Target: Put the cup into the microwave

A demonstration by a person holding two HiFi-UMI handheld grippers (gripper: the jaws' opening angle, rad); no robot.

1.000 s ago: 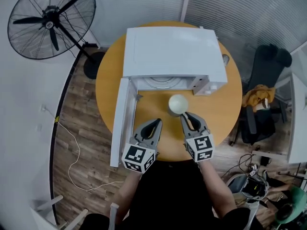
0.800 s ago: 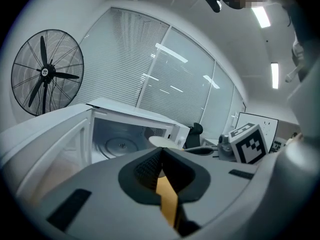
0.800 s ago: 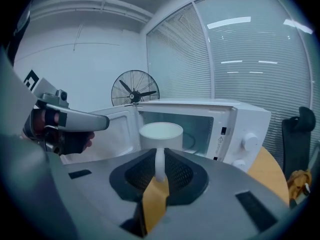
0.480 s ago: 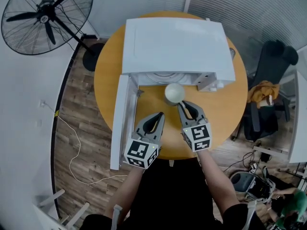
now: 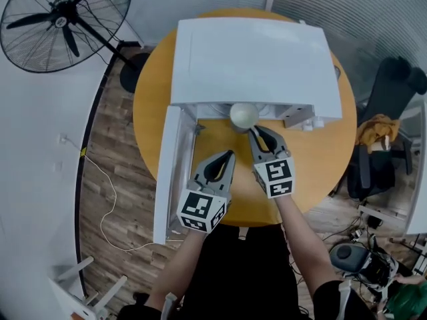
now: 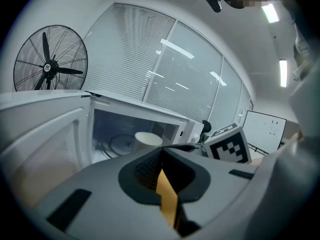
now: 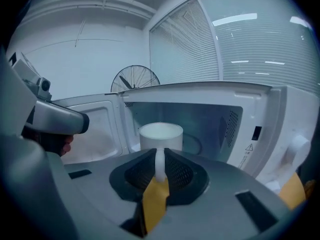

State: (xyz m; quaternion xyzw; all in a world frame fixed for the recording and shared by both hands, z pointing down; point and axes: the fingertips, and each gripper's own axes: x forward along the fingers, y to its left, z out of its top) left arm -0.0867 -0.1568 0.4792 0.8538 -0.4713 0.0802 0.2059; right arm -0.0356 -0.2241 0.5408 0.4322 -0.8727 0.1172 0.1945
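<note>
A white cup (image 5: pixel 244 114) hangs at the mouth of the open white microwave (image 5: pixel 253 52), just under the front edge of its top. My right gripper (image 5: pixel 255 132) is shut on the cup's handle; in the right gripper view the cup (image 7: pixel 161 136) stands upright before the cavity, its handle pinched between the jaws of the gripper (image 7: pixel 160 170). My left gripper (image 5: pixel 230 154) sits lower left of it over the table, shut with nothing held. From the left gripper (image 6: pixel 162 165) I see the cup (image 6: pixel 148 139) in front of the glass turntable (image 6: pixel 122 144).
The microwave door (image 5: pixel 170 165) swings open to the left, beside my left gripper. The round wooden table (image 5: pixel 313 159) carries the microwave. A standing fan (image 5: pixel 63 15) is at the far left, and a black chair (image 5: pixel 393 112) with an orange cloth is at the right.
Both grippers have moved forward toward the microwave. The right one carried the cup from over the table to the microwave's opening.
</note>
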